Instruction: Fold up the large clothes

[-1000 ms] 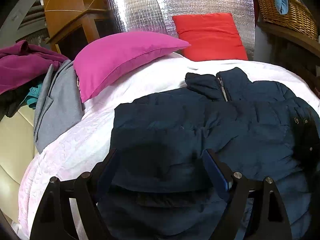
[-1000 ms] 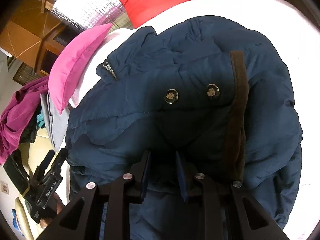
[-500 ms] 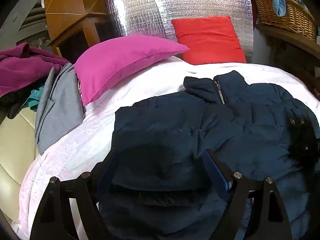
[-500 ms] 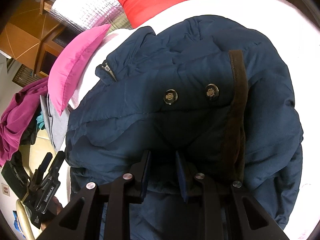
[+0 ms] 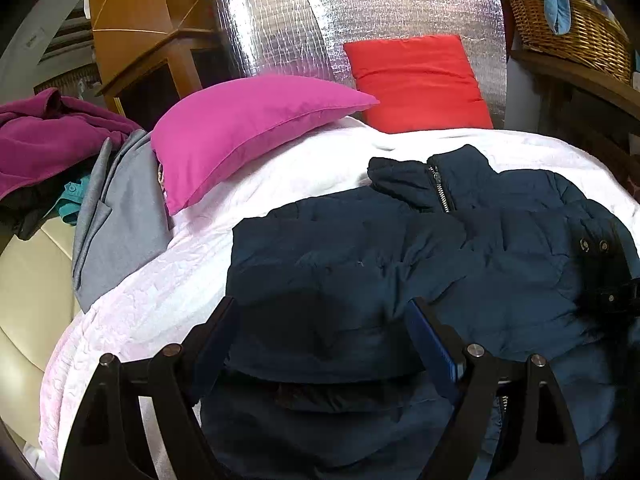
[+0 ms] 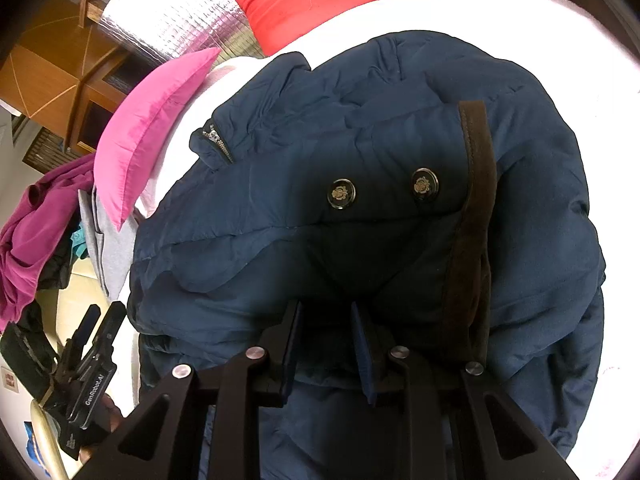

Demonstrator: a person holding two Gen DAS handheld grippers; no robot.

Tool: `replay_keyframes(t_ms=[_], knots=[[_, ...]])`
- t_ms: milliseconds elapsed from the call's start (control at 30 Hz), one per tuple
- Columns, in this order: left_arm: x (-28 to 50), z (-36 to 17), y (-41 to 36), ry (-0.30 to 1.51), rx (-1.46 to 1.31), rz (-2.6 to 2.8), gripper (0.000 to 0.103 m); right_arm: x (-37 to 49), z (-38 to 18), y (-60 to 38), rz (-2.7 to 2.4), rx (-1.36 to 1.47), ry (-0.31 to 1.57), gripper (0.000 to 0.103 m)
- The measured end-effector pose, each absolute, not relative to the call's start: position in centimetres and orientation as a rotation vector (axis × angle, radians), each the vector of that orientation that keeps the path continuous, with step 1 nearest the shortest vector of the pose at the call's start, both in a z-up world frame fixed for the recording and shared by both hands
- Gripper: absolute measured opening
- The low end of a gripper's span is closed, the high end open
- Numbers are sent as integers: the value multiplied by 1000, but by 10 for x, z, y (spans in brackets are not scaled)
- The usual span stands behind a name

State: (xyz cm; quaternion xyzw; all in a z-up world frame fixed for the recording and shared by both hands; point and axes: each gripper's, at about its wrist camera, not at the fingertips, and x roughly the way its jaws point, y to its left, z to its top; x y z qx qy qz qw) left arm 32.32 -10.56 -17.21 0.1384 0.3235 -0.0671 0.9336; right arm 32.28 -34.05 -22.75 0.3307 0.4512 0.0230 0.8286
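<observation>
White quilt (image 5: 280,184) covers the bed, and the navy jacket (image 5: 360,248) lies spread across it, collar towards the pillows, one sleeve (image 6: 380,192) already laid over the body. Nothing has shifted over the past second: both grippers hold still, so the fold seems paused mid-step, not advancing. The left gripper (image 5: 322,308) hangs wide open with the jacket's near edge below its fingers, unpinched, while the right gripper (image 6: 325,308) is nearly closed, apparently nipping the sleeve fabric that bunches towards it.
</observation>
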Motion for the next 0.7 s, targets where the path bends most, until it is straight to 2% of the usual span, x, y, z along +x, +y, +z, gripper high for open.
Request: replay_keyframes(t_ms=[400, 567, 700], knots=[[330, -171, -98, 677, 274, -114, 86, 320, -227, -342, 65, 705, 959, 29], [366, -188, -63, 827, 205, -20, 86, 311, -225, -361, 149, 804, 956, 29], [387, -214, -51, 977, 192, -12, 86, 290, -210, -399, 141, 890, 825, 29]])
